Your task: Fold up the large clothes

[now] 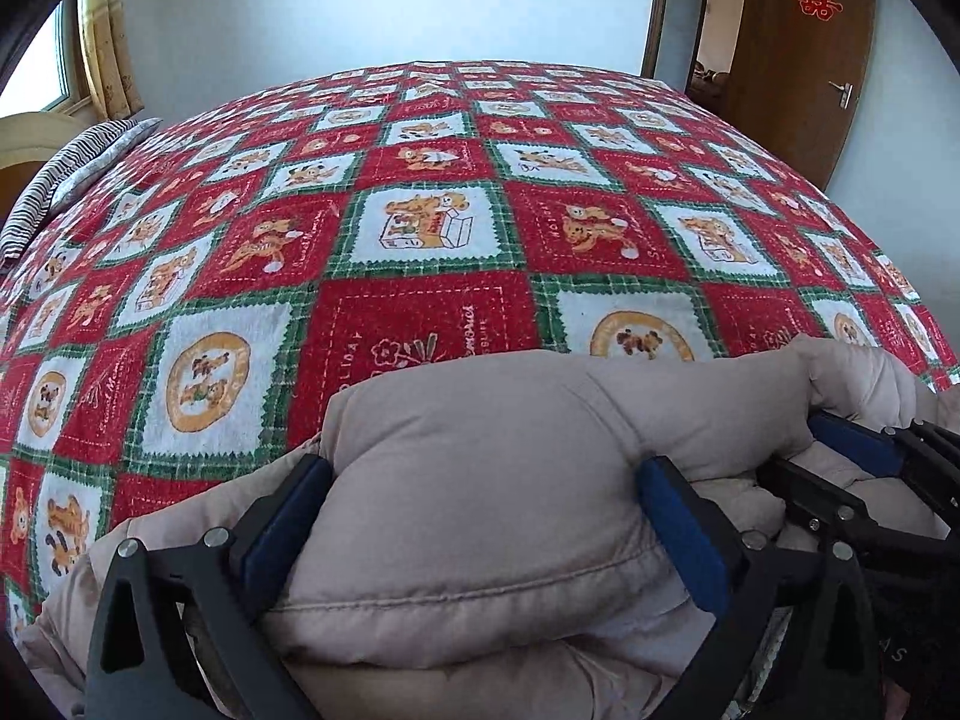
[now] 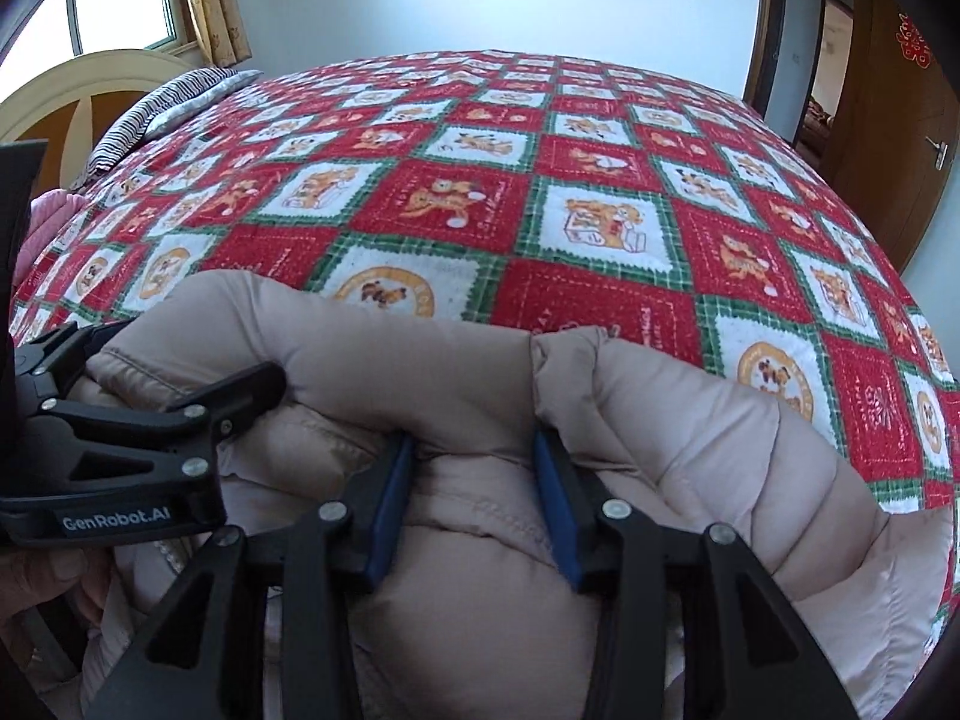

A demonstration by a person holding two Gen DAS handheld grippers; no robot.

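**Operator:** At the near edge of the bed lies the padded jacket (image 1: 480,468), beige, bunched into a thick roll on the checked blanket (image 1: 420,228). How does it handle?

**Technician:** Judged from the puffed quilting, it is light, soft and compressible, with a smooth shell that is likely to slip. It has no stiffness; any unsupported part will sag. Bulk, not weight, is the difficulty.

**Operator:** State of the left gripper (image 1: 480,516)?

**Technician:** Its jaws stand at full width, straddling a fat fold of the jacket. The blue pads (image 1: 684,534) lie against the fabric on both sides, but whether they clamp it or merely rest beside it cannot be told.

**Operator:** And the right gripper (image 2: 474,504)?

**Technician:** Partly closed, with a ridge of the jacket gathered between its pads. It appears to pinch that fold. The two grippers sit close together on the same roll.

**Operator:** Where should one take hold?

**Technician:** At a stitched seam or hem (image 1: 480,594), where the layers are thinner and the pads can bite. Avoid the fullest padding; it squeezes out of the grip.
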